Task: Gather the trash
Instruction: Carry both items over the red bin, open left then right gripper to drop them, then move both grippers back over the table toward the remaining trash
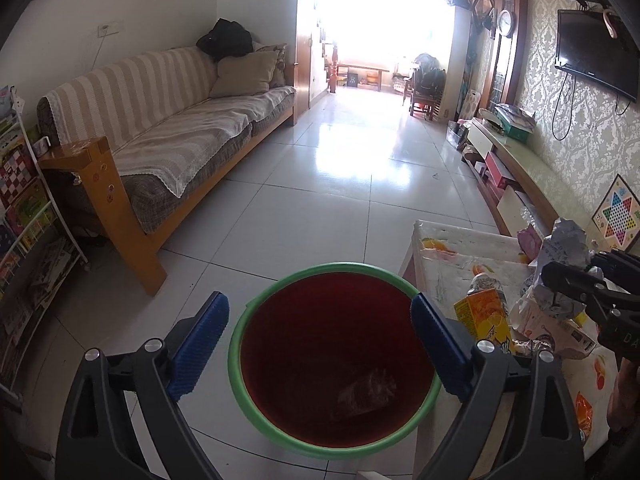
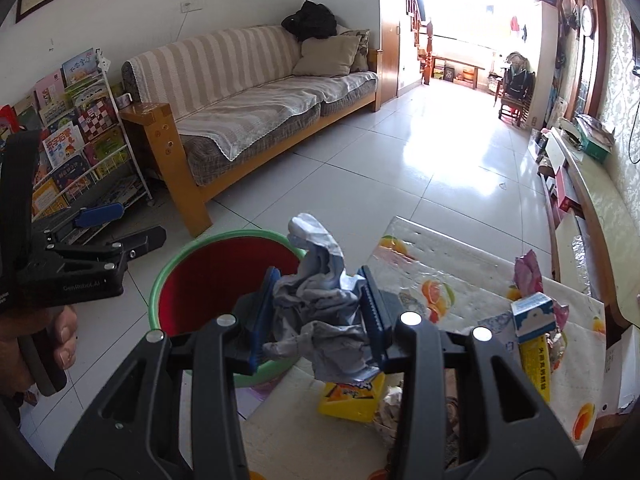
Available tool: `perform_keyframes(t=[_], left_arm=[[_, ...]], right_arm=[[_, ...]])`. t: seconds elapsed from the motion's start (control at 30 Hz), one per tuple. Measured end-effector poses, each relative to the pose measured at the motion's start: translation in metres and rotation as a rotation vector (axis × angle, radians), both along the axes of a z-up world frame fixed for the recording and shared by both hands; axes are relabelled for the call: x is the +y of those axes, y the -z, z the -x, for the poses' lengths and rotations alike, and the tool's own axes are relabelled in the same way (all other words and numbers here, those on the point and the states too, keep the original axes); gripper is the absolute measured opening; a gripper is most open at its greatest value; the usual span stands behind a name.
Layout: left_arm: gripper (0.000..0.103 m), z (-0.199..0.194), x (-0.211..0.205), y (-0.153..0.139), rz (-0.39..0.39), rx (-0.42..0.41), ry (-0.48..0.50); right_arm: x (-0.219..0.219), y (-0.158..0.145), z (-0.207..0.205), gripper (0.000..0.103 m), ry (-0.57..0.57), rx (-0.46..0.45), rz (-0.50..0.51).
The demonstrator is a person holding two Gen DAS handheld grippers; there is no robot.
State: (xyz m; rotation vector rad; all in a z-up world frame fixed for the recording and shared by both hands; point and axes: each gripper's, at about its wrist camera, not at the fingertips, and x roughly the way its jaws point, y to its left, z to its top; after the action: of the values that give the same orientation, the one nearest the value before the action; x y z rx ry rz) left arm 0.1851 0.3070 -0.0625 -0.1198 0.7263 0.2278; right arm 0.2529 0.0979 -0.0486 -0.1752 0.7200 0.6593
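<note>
A red bin with a green rim (image 1: 240, 344) stands on the floor beside a low table; a clear crumpled wrapper (image 1: 366, 396) lies inside it. My left gripper (image 1: 320, 316) is open and empty above the bin. My right gripper (image 2: 318, 300) is shut on a crumpled grey paper wad (image 2: 320, 312), held above the table's edge next to the bin (image 2: 172, 272). It shows in the left wrist view (image 1: 564, 256) too. On the table lie a yellow juice carton (image 1: 486, 316), a blue-white carton (image 2: 534, 314) and a pink wrapper (image 2: 528, 270).
The low table (image 2: 440, 276) has a fruit-print cover. A striped sofa (image 1: 168, 136) lines the left wall, a book rack (image 2: 76, 132) stands beside it. A TV bench (image 1: 520, 164) runs along the right wall. White tiled floor stretches ahead.
</note>
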Motion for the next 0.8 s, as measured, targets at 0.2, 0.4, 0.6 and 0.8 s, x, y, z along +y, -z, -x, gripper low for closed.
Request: perform_keyframes(t=[0.2,0.4,0.6,0.8], left_arm=[[0.095,0.025,0.02,-0.002,0.007,-0.023,-0.049],[0.095,0.046,0.039,0.002,0.035,-0.031,-0.078],[0.095,0.058,0.057,0.01,0.047,-0.033,-0.103],[0.095,0.065,0.07,0.016,0.069,-0.04,-0.124]], right_arm=[[0.05,0.009,-0.004,0.039,-0.074,0.016,-0.006],[0.092,0.022,-0.008,0.04,-0.116,0.033,0.017],[0.119,0.037,-0.009,0.042,-0.127,0.05,0.043],[0.134,0.047,-0.007,0.081,-0.12,0.045,0.063]])
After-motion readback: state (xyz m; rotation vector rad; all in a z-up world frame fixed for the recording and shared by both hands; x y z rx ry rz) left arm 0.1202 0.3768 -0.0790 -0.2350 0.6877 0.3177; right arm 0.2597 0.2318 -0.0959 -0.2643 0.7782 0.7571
